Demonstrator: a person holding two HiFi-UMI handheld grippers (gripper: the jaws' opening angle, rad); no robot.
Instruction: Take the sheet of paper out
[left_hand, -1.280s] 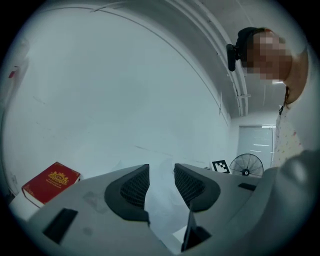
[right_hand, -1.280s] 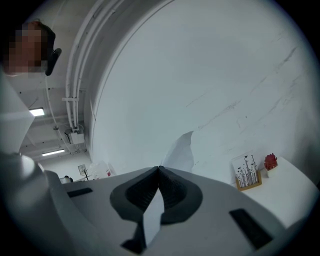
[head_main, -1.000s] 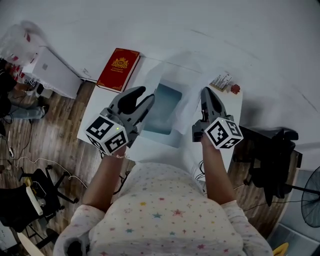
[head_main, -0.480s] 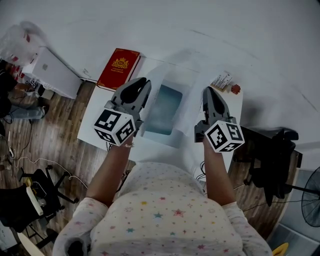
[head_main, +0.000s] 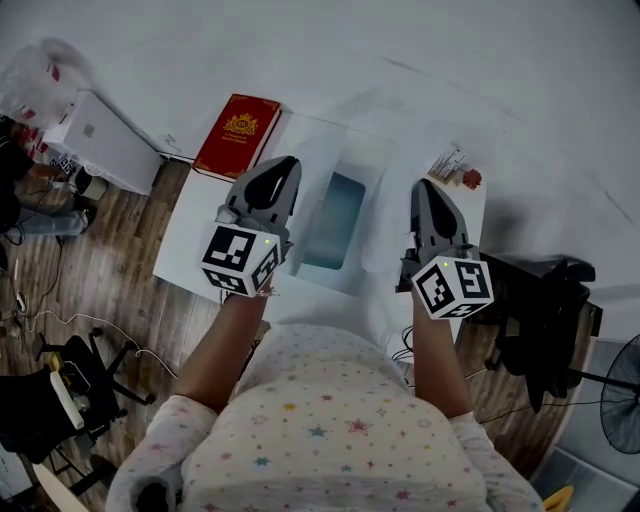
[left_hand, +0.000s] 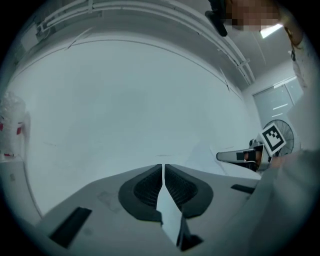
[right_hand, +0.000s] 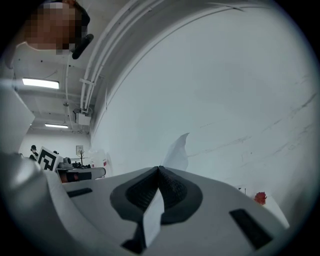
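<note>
Head view: L gripper (head_main: 284, 164) fingers just closed on sheet (head_main: 378, 225), R gripper (head_main: 425, 186) clamps it too.

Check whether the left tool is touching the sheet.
Touching. The left gripper view shows the left tool, its jaws just closed, pinching the sheet by its edge between the pads.

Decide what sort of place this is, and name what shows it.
Probably an office or lab workroom: a white table by a bare wall, cables on the wood floor, a standing fan, ceiling strip lights.
</note>
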